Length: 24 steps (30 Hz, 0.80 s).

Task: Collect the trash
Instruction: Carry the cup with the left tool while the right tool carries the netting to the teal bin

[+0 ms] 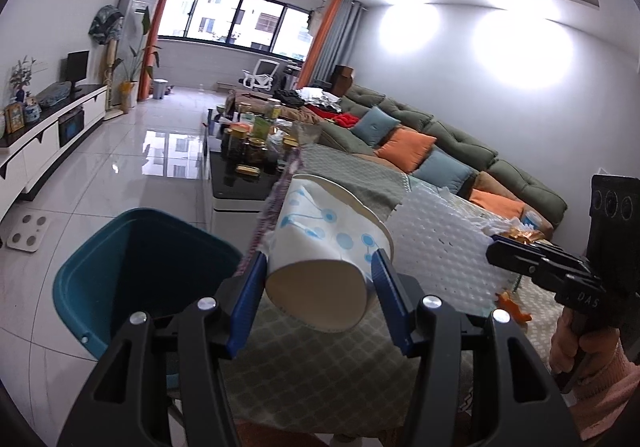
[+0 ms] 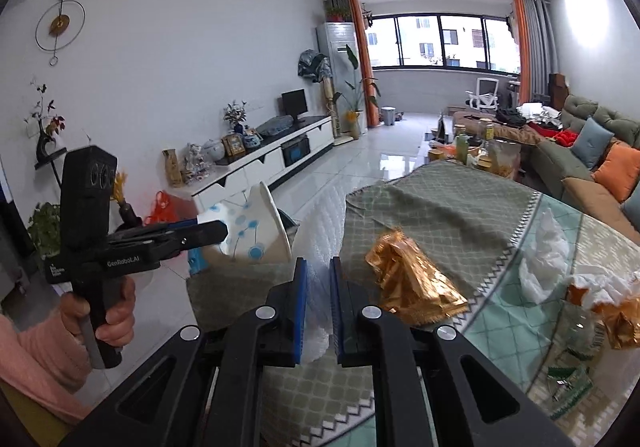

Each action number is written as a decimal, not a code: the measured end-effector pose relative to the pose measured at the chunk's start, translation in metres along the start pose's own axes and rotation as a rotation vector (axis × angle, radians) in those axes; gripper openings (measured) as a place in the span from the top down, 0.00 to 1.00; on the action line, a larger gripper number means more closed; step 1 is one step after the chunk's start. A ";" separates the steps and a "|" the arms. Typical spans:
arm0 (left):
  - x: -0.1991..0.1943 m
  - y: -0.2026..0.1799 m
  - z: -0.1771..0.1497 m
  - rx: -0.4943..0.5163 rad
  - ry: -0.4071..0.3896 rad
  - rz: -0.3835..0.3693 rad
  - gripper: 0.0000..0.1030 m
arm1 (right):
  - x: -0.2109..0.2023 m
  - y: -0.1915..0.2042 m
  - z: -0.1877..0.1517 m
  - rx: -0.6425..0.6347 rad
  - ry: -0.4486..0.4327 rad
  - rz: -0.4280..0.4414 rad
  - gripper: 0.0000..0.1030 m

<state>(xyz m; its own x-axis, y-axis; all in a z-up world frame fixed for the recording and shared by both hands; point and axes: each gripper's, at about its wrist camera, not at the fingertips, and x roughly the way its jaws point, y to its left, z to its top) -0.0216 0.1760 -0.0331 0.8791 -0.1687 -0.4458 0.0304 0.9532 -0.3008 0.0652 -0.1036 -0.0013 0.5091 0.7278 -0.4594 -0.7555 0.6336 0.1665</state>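
The left gripper (image 1: 320, 279) is clamping the paper cup (image 1: 326, 247) beside the teal bin (image 1: 100, 267) at lower left; the right gripper (image 2: 319, 303) is pinching white foam sheet (image 2: 320, 331); gold wrapper (image 2: 416, 283) and tissue (image 2: 548, 251) are waiting right of centre.

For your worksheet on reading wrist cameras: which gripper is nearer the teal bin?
Left. The left gripper, clamped on the paper cup, is just beside the teal bin; the right gripper is farther off, over the table.

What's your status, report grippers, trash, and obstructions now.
Left gripper clamped on paper cup, beside blue bin. Right gripper shut on white foam sheet. Gold wrapper on table. Nothing blocking the bin.
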 end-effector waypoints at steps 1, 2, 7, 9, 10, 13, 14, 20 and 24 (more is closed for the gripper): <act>-0.002 0.002 0.001 -0.001 -0.006 0.013 0.47 | 0.003 0.000 0.002 -0.001 0.000 0.005 0.89; -0.004 0.005 0.002 -0.005 -0.013 0.029 0.47 | 0.009 0.002 0.006 -0.010 0.001 0.009 0.89; -0.015 0.024 0.006 -0.037 -0.037 0.108 0.47 | 0.036 0.016 0.024 -0.023 0.004 0.068 0.89; -0.017 0.035 0.007 -0.048 -0.034 0.149 0.47 | 0.047 0.021 0.031 -0.030 0.010 0.093 0.89; -0.016 0.041 0.007 -0.052 -0.030 0.180 0.47 | 0.056 0.024 0.036 -0.032 0.017 0.101 0.89; -0.013 0.058 0.006 -0.077 -0.015 0.225 0.47 | 0.075 0.032 0.044 -0.037 0.032 0.122 0.89; -0.012 0.061 0.005 -0.082 -0.011 0.232 0.47 | 0.083 0.034 0.047 -0.038 0.038 0.134 0.89; 0.000 0.083 0.006 -0.108 0.026 0.296 0.47 | 0.124 0.044 0.059 -0.007 0.076 0.173 0.89; 0.010 0.093 0.008 -0.124 0.051 0.322 0.47 | 0.150 0.051 0.060 0.007 0.109 0.172 0.89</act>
<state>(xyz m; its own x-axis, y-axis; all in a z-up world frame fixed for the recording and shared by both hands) -0.0063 0.2651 -0.0587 0.8091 0.1209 -0.5751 -0.3057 0.9223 -0.2362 0.1274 0.0535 -0.0096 0.3244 0.7931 -0.5156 -0.8243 0.5044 0.2571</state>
